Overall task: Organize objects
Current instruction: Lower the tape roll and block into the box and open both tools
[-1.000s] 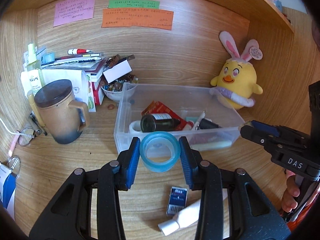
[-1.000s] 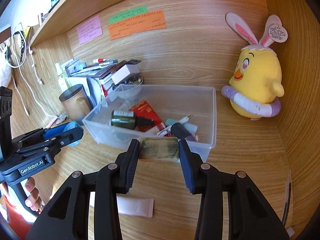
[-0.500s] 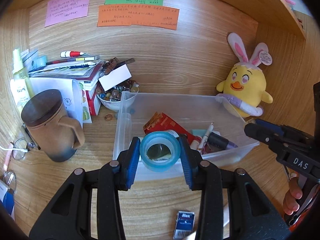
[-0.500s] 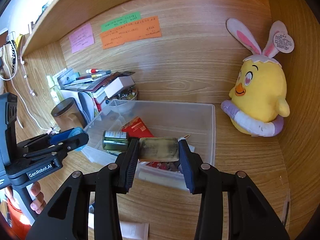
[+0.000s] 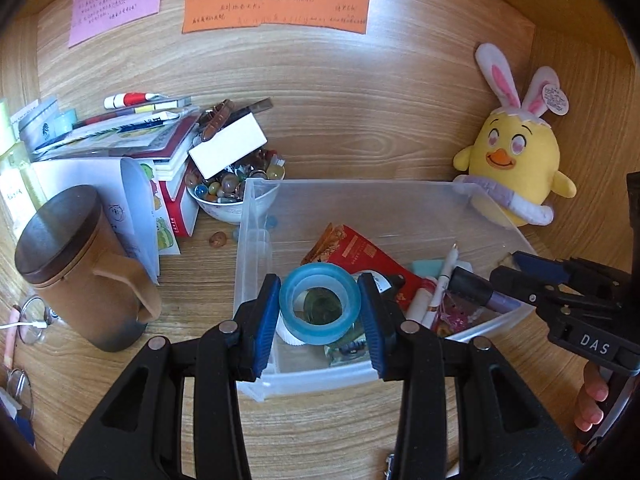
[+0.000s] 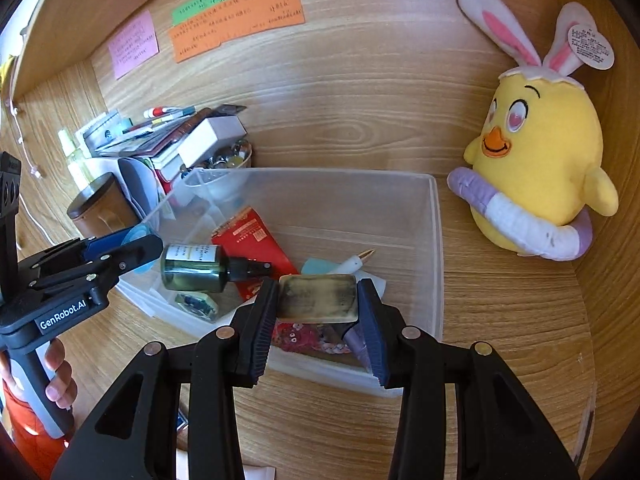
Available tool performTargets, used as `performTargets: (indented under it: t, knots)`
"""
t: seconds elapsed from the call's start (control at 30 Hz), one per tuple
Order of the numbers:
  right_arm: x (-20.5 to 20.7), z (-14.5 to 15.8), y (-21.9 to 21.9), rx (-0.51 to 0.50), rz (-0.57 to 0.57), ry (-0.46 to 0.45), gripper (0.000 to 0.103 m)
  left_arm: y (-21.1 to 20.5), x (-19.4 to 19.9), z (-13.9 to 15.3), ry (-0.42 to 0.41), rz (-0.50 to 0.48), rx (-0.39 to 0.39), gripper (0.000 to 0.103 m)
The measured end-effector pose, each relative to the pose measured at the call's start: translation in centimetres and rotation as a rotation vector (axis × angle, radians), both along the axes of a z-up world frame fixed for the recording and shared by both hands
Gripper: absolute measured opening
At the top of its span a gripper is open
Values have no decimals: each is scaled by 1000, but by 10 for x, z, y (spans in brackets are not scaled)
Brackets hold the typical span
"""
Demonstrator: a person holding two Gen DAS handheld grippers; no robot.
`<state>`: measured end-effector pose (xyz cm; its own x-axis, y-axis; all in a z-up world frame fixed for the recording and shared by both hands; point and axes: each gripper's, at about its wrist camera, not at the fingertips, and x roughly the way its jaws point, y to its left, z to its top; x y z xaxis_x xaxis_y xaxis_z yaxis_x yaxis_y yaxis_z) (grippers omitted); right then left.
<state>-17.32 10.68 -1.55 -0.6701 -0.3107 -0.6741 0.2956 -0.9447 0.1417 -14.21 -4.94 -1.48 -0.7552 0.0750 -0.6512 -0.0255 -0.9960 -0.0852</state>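
Note:
My left gripper (image 5: 319, 308) is shut on a blue tape roll (image 5: 296, 302), held above the near left part of a clear plastic bin (image 5: 256, 216). In the right wrist view my right gripper (image 6: 318, 300) is shut on a worn yellowish rectangular block (image 6: 317, 298), held over the bin's (image 6: 436, 240) near right part. Inside the bin lie a green glass bottle (image 6: 192, 267), a red packet (image 6: 250, 236), a white pen (image 5: 442, 284) and other small items. The right gripper (image 5: 540, 280) shows at the right of the left wrist view, and the left gripper (image 6: 100, 256) at the left of the right one.
A yellow plush chick with rabbit ears (image 6: 536, 172) sits right of the bin. A brown lidded mug (image 5: 76, 268), stacked books (image 5: 132, 140) and a bowl of marbles (image 5: 228, 192) stand to the left. Glasses (image 5: 36, 316) lie at far left. Sticky notes (image 5: 276, 6) hang on the back wall.
Both grippers have moved forward, from in front of the bin to over it, each keeping its object. The items on the desk in front of the bin have slid out of view.

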Motion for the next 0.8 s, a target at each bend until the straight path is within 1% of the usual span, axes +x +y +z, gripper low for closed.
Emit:
performTargets:
  t: [0.13,0.2,0.33,0.4,0.43,0.5,0.53,0.6,0.63,0.67,0.7,0.77,0.8]
  knots:
    - [-4,-4,-4,11,19,-9,37,0,-3,-3,-9,0,-5,40]
    - [-5,-6,-7,21,23,-10,37,0,-3,-4,-12,0,2,44]
    - [-5,-7,-9,40,24,-12,39,-1,0,-1,-7,-1,13,50]
    - [-4,-6,-8,34,25,-13,46,0,3,1,-1,-3,13,56]
    - [-3,-5,-7,33,22,-13,47,0,6,3,3,-4,13,58]
    - [-2,-3,-6,30,19,-9,50,1,12,6,11,-7,9,65]
    - [0,-1,-5,23,22,-7,51,2,14,7,14,-9,8,66]
    - [5,2,-4,14,29,-3,58,2,21,10,13,-16,6,67]
    - [9,5,-4,9,34,2,60,1,25,10,13,-20,6,68]
    - [13,6,-3,4,43,7,64,0,30,10,11,-21,7,73]
    - [18,9,-2,-7,61,11,69,0,35,10,10,-19,7,82]
    - [26,11,-1,-10,77,13,72,-2,47,7,8,-16,-5,85]
    - [31,12,0,-4,80,17,73,-2,53,5,2,-16,-18,85]
